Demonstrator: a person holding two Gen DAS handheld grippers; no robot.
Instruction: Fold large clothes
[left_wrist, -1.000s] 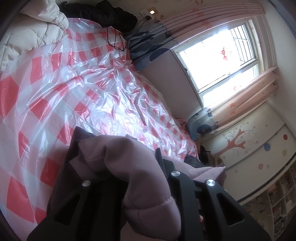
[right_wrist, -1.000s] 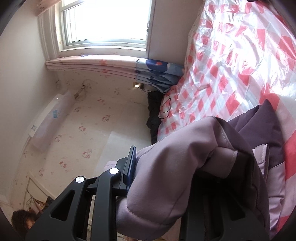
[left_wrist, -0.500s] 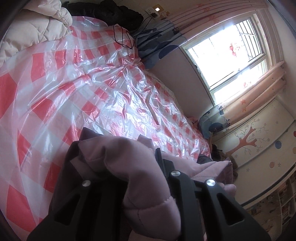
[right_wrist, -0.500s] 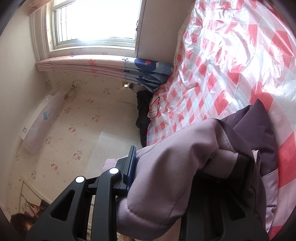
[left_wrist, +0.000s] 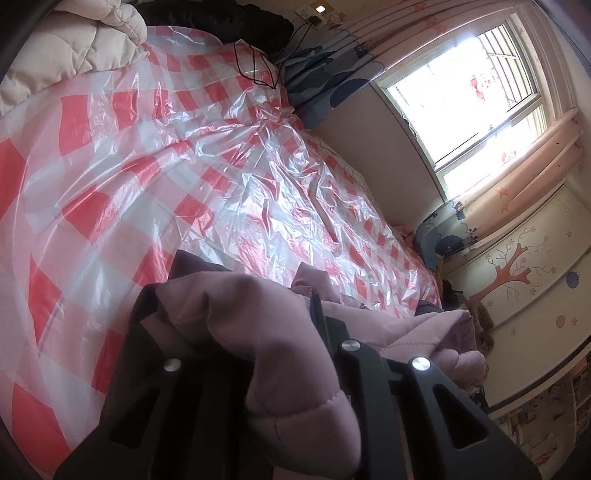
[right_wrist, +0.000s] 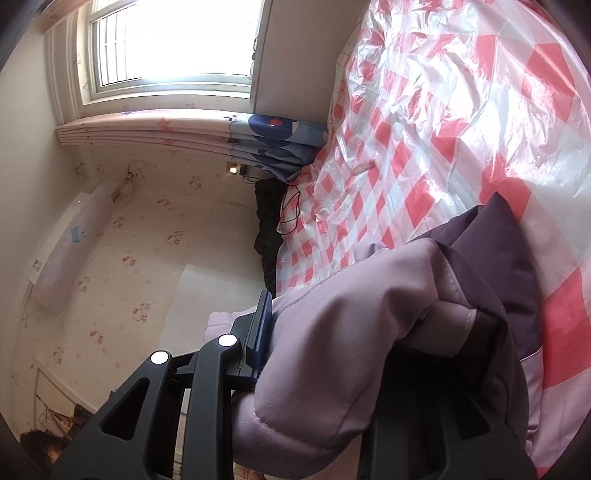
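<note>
Both grippers I'm running have a bite of the same lilac padded coat (left_wrist: 236, 317). On the left wrist view, my left gripper (left_wrist: 243, 332) has its fingers (left_wrist: 317, 314) drawn nearly together, with a thick quilted fold of the coat bunched between them and spilling over toward 6 o'clock. A darker purple lining (left_wrist: 192, 264) pokes out at about 10 o'clock from the grip. More of the coat trails off toward 3 o'clock, lying along the near edge of the bed.

On the right wrist view, my right gripper (right_wrist: 332, 325) is clamped on another fold of the coat (right_wrist: 351, 314), its fingers (right_wrist: 262, 314) held a little apart by the padding. The dark lining (right_wrist: 498, 240) sticks up at 1 o'clock, touching the sheet.

Past the coat, the bed is covered by a shiny red-and-white checked plastic sheet (left_wrist: 155, 155), crinkled toward the middle. At 11 o'clock in the left view a cream quilt (left_wrist: 70, 48) is heaped at the far end, with a dark garment (left_wrist: 221, 16) just beside it at 12. A bright window (left_wrist: 480, 85) sits at 2 o'clock, with pink curtains (left_wrist: 517, 177) beside it.
</note>
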